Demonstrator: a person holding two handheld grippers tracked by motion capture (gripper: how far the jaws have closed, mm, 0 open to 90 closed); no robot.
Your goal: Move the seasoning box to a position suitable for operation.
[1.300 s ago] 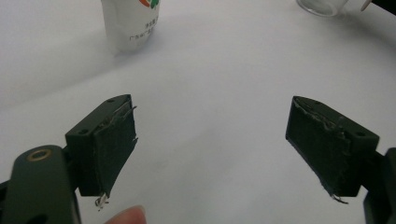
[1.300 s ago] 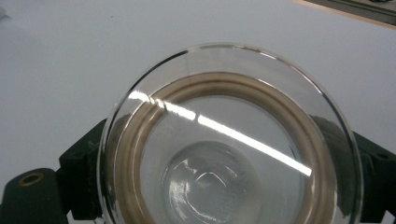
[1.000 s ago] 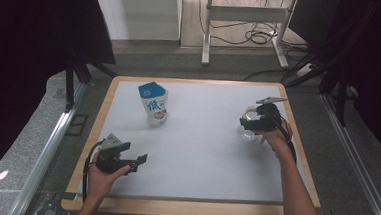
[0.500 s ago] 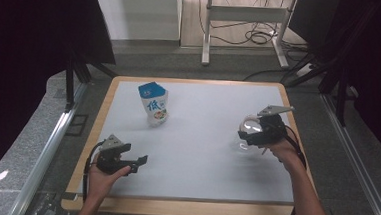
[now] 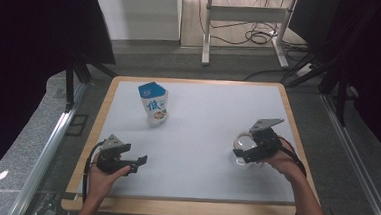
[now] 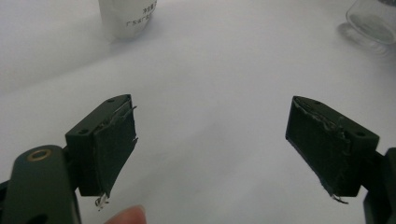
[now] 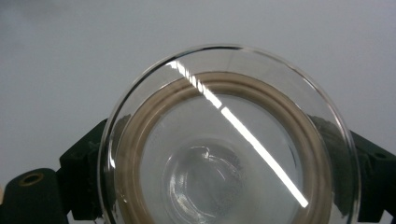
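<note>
Clear glass cup is held between the jaws of the right gripper at the table's right side; judged rigid, slippery, breakable, best clamped across the body; left gripper is spread wide, holding nothing.

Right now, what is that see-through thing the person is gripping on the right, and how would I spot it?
Start at the white table top with its wooden rim and go to its right side, where the right gripper is held. Between its jaws sits a clear round glass vessel with a wide rim. Unlike the blue and white milk carton standing farther back on the left, it is transparent.
</note>
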